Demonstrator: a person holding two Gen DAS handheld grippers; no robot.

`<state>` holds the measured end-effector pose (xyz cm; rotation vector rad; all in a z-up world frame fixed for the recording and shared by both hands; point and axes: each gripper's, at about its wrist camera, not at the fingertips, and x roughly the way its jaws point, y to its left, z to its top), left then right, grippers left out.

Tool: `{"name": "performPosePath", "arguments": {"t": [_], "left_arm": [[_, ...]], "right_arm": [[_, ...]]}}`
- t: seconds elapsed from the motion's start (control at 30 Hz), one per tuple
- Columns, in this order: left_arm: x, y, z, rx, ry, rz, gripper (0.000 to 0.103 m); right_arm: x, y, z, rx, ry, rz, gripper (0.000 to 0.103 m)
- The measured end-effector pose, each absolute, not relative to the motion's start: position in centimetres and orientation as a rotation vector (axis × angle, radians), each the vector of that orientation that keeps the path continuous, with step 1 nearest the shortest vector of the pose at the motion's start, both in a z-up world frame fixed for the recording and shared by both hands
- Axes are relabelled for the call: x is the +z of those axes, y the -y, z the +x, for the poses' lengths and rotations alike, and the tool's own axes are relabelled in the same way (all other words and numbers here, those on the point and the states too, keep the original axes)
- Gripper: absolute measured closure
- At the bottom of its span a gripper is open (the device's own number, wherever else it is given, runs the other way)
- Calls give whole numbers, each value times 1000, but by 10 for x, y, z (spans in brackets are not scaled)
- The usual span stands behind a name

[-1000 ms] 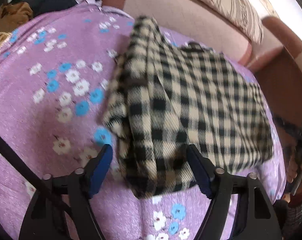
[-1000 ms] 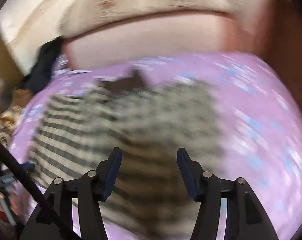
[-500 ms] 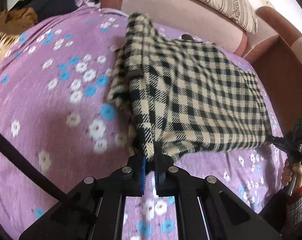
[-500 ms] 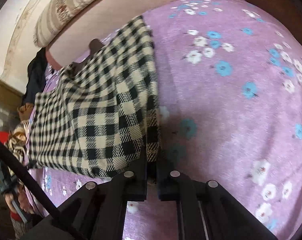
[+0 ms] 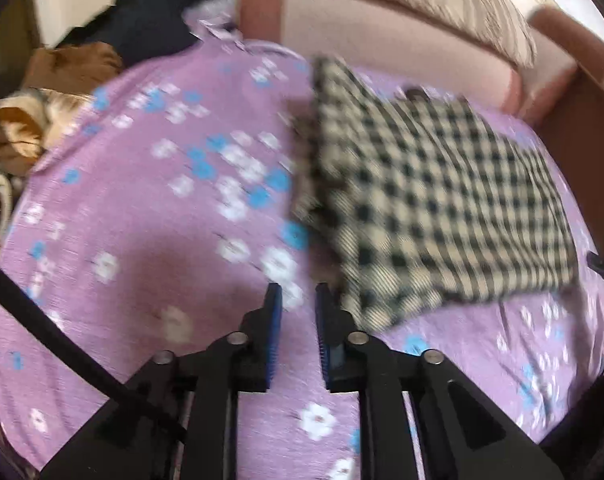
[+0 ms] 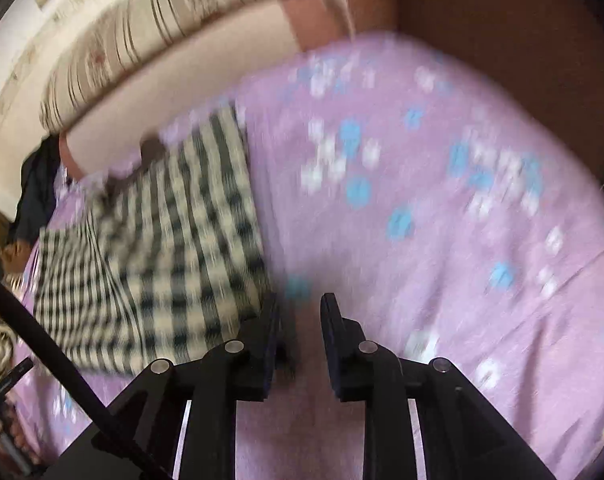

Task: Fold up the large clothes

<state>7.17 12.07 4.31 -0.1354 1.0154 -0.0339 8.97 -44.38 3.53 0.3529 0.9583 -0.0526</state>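
Left gripper: jaws parted by a narrow gap, nothing between them, positioned just beside the near-left corner of the checked garment. The garment lies folded flat on the purple floral sheet. Right gripper: jaws slightly parted, empty, beside the garment's near-right corner.

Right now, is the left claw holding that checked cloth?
No: the left claw is open with only purple bedsheet between its fingers, and the checked cloth lies beside it.
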Motion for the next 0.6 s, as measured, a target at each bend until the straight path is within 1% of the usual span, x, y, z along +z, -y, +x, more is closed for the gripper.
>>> {"name": "performPosePath", "arguments": {"t": [0.07,0.13,0.27,0.33,0.47,0.53,0.6], "left_arm": [[52,-135,75,-26,-969,-221,79],[59,-138,80,-37,-916,-296,69],[64,-99,103,-125,-869,-253,65],[57,-77,115,-169,-866,-213,60],[23,-57,138,-133,-966,-135,60],[9,-57,145,-108,-1012,-101,66],[1,-58,147,-95,-1035,-87,71]], "right_arm": [[52,430,98,-23,-879,329,80],[59,410,111,52,-854,317,80],[60,344,164,231,-872,288,80],[51,311,188,306,-902,302,80],[26,270,233,408,-980,367,80],[6,256,261,396,-1037,342,80],[-6,257,279,351,-1057,306,81]]}}
